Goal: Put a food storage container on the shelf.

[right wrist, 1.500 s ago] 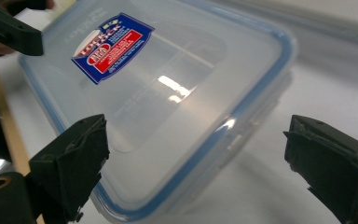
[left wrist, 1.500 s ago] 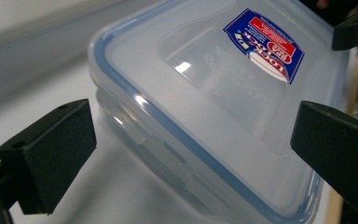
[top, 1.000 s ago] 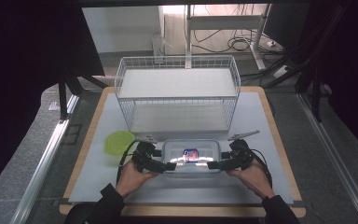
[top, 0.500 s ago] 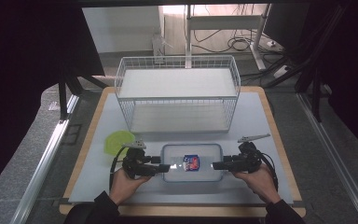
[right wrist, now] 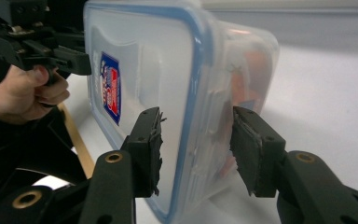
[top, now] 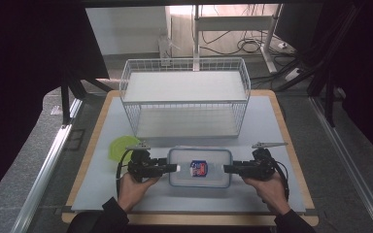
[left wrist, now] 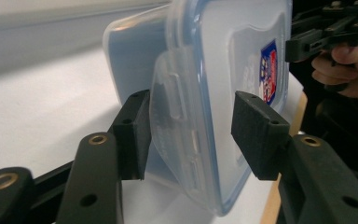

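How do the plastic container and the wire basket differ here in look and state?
The plastic container is low, clear, blue-rimmed and lidded; the wire basket is tall, white, open-topped mesh. The container lies between the left gripper and right gripper, whose jaws have just been closing on its ends; the basket stands untouched behind. Both rest on the table.

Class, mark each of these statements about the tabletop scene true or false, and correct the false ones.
1. The clear container has a blue-rimmed lid. True.
2. The container sits inside the wire basket. False: it lies on the table in front of the basket.
3. The left gripper and right gripper are at opposite ends of the container. True.
4. The green object lies right of the container. False: it lies to its left.
5. The basket holds a red bottle. False: none is visible there.
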